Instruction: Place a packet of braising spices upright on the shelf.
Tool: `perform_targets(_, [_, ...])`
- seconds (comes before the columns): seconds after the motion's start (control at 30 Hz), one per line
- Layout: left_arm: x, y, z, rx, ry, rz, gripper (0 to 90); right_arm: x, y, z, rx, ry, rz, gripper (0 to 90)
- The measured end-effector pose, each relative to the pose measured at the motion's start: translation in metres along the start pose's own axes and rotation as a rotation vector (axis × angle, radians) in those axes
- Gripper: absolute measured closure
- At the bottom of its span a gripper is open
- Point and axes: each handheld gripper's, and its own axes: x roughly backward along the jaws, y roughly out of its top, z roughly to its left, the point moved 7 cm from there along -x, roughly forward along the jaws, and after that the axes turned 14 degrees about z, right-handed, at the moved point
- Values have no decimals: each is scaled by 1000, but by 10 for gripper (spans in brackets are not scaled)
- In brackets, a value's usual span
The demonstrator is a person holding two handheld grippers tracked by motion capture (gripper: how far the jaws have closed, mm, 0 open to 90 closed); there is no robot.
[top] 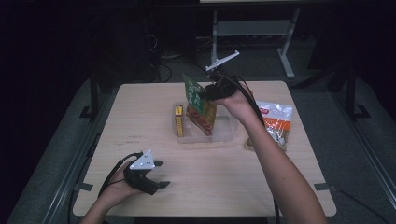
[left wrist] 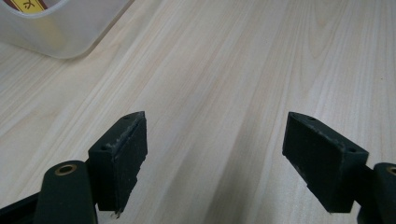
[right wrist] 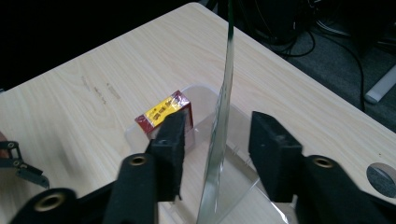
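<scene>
A green and red snack bag stands upright in a clear plastic container at the table's middle. My right gripper is at the bag's top edge. In the right gripper view the bag's thin edge runs between the two pads without touching either, so the right gripper is open. A yellow and red box stands in the container's left end, also visible as a box beyond the left pad. My left gripper rests near the table's front left, open and empty.
A white and orange snack bag lies on the table to the right of the container. A corner of the clear container is at the upper left of the left gripper view. Dark floor, cables and a metal stand lie beyond the table's far edge.
</scene>
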Motion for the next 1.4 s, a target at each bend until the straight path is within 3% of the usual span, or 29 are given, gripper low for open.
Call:
perform_targets(0.17, [-1, 0, 0, 1, -2, 4, 216, 10, -15, 2, -1, 22, -32, 359])
perform_targets(0.37, [-1, 0, -1, -2, -8, 10, 214, 24, -32, 0, -11, 11, -76, 278])
perform_targets(0.63, [-4, 0, -1, 9, -19, 27, 197, 29, -56, -2, 3, 9, -79, 274])
perform_targets(0.8, [-4, -1, 0, 32, -32, 31, 177, 27, -79, 1, 28, 10, -77, 274])
perform_targets(0.83, [-5, -1, -1, 52, -43, 24, 175, 26, -83, 1, 32, 11, -81, 274])
perform_targets(1.07, [-6, -3, 1, 34, -30, 45, 172, 21, -113, 1, 20, 11, -91, 278])
perform_targets(1.2, [-6, -3, 1, 36, -29, 45, 172, 13, -140, -4, -3, 20, -83, 279])
perform_targets(1.4, [-6, -3, 1, 28, -25, 48, 174, 7, -161, -8, -17, 23, -58, 279])
